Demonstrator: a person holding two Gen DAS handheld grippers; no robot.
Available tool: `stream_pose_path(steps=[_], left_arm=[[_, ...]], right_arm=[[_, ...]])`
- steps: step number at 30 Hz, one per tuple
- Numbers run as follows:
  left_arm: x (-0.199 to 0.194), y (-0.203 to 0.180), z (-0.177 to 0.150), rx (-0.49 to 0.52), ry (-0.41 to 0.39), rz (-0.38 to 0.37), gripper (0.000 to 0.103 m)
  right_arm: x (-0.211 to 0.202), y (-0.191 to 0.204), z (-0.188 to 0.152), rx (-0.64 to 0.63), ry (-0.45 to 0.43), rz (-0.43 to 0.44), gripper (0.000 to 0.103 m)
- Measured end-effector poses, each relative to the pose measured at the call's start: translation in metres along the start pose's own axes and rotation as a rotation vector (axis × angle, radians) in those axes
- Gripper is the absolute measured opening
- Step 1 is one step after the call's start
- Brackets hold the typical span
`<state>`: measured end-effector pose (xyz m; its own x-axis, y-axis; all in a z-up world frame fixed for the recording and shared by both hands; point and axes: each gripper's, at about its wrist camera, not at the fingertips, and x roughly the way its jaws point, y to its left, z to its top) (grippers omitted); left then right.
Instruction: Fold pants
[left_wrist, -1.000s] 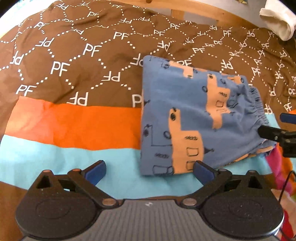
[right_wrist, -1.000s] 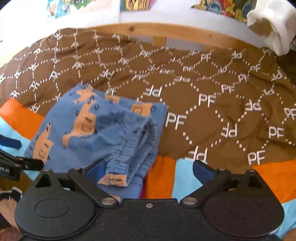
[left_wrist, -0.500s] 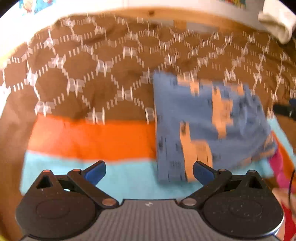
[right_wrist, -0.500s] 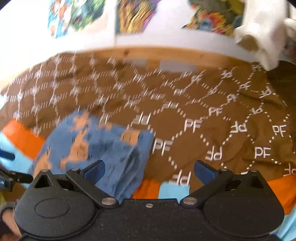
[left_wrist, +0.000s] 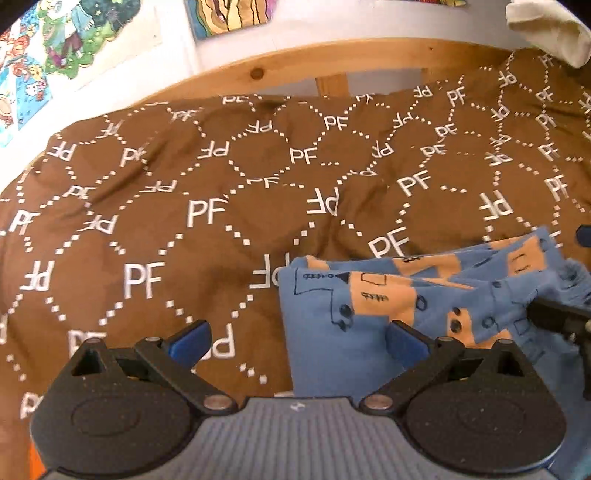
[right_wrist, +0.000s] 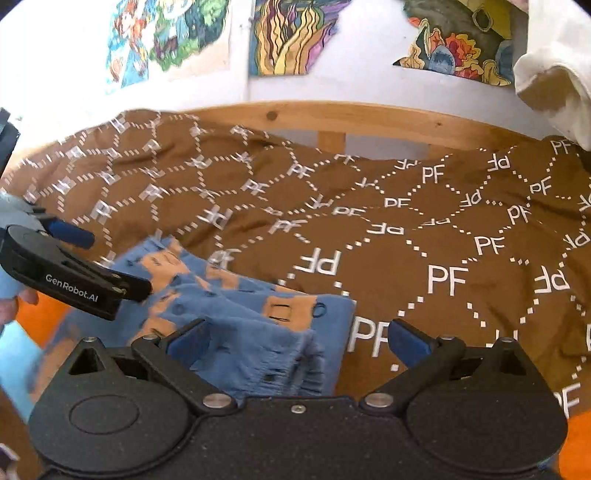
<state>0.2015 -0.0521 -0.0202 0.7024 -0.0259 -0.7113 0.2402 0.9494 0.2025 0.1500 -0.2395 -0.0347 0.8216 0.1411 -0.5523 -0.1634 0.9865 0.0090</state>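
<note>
The folded pants (left_wrist: 373, 314), blue with orange vehicle prints, lie on the brown patterned bedspread (left_wrist: 166, 229). In the left wrist view they sit low and right, and my left gripper (left_wrist: 297, 341) is open, its right fingertip over the pants' near left part and nothing between the fingers. The right gripper (left_wrist: 554, 271) shows at the right edge, over the gathered waistband. In the right wrist view the pants (right_wrist: 258, 317) lie low and left, waistband nearest. My right gripper (right_wrist: 295, 341) is open above that waistband. The left gripper (right_wrist: 118, 264) hovers open at the pants' far left end.
A wooden bed rail (right_wrist: 369, 118) runs along the back, below a white wall with colourful posters (right_wrist: 291, 33). A white cloth (right_wrist: 554, 85) hangs at the upper right. Orange and light-blue stripes of the bedspread (right_wrist: 40, 325) show at the near left.
Both cameras have tilted up and moved, so the pants now sit lower in each view and the wall shows. The pants stay folded. Both grippers remain open.
</note>
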Motion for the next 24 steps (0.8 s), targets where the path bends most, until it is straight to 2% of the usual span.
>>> stream_pose_path(steps=[2,5,9,12,16,21,24], left_arm=[[0.009,0.002,0.000,-0.018,-0.003,-0.016,0.103],[0.015,0.009,0.003,-0.074,0.004,-0.040,0.103],[0.022,0.026,0.005,-0.185,0.045,-0.083,0.103],[0.023,0.036,0.008,-0.239,0.050,-0.070,0.103],[0.020,0.042,0.011,-0.269,0.077,-0.072,0.103],[-0.001,0.038,0.011,-0.260,0.049,-0.015,0.103],[-0.018,0.035,0.003,-0.250,0.049,-0.035,0.103]], right_arm=[[0.011,-0.008,-0.003,0.023,0.023,-0.035,0.102],[0.016,-0.025,-0.008,0.113,0.049,-0.016,0.102],[0.014,-0.029,-0.008,0.138,0.055,-0.004,0.102],[0.006,-0.037,-0.008,0.191,0.058,-0.034,0.102],[0.000,-0.044,-0.012,0.233,0.070,-0.046,0.102],[-0.017,-0.035,-0.006,0.216,0.021,-0.060,0.102],[-0.029,-0.033,-0.004,0.222,-0.003,-0.046,0.102]])
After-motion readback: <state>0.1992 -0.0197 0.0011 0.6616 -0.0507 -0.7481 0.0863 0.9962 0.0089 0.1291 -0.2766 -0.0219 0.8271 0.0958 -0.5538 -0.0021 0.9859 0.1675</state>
